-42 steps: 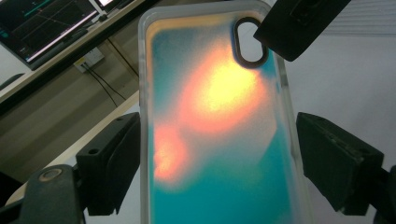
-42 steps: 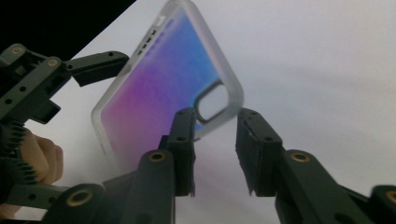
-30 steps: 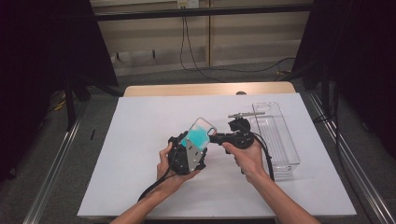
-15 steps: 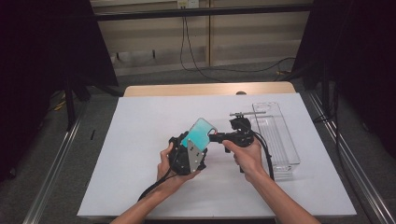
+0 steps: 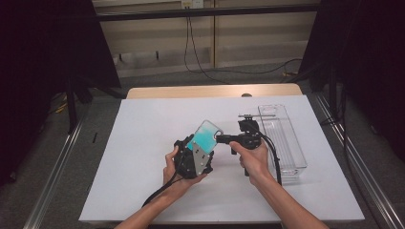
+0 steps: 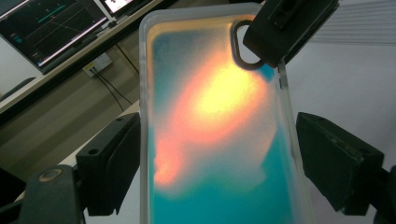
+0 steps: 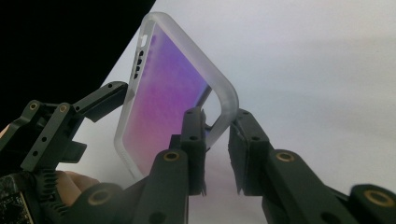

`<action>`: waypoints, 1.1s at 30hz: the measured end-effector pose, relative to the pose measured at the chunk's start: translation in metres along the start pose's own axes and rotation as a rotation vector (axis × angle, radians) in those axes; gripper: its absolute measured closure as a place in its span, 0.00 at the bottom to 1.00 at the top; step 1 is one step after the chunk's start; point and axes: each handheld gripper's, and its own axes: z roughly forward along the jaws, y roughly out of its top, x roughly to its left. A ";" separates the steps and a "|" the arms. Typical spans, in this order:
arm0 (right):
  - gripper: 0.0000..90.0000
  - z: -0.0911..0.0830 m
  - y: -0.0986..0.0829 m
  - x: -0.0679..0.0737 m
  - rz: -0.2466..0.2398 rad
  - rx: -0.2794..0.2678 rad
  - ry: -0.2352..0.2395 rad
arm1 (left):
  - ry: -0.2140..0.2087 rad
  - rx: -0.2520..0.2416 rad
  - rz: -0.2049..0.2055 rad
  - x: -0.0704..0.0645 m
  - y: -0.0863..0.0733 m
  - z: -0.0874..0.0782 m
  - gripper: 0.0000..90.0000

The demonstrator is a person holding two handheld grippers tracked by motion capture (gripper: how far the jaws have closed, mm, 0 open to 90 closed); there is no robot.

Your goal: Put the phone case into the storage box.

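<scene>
The right gripper (image 7: pixel 217 135) pinches the phone case's (image 7: pixel 173 88) corner – the left gripper's (image 6: pixel 217 154) jaws gape wide, flanking it untouched.

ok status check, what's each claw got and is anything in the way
Left claw open, jaws either side of phone case, apparently clear of its edges. Right claw pinching the case's corner, by the camera cutout. Case held above table. Nothing blocking.

In the left gripper view, the phone case (image 6: pixel 219 126) is running off the bottom edge at 6 o'clock, and the right gripper (image 6: pixel 285 28) at 1 o'clock is covering its corner. In the high view, the left gripper (image 5: pixel 193 160) is hiding the case's lower end, and the clear tray (image 5: pixel 282 138) at 3 o'clock is staying too small to tell any contents.
</scene>
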 end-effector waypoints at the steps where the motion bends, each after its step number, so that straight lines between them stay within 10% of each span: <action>1: 0.86 0.000 0.000 0.000 0.004 0.000 0.003 | -0.003 0.004 -0.012 0.001 -0.002 0.002 0.19; 10: 0.93 0.003 0.000 0.006 0.026 -0.019 0.070 | -0.021 0.033 -0.065 0.010 -0.004 0.006 0.16; 33: 0.95 -0.013 0.009 0.013 -0.073 -0.108 0.004 | -0.183 0.037 -0.249 0.039 -0.007 0.002 0.05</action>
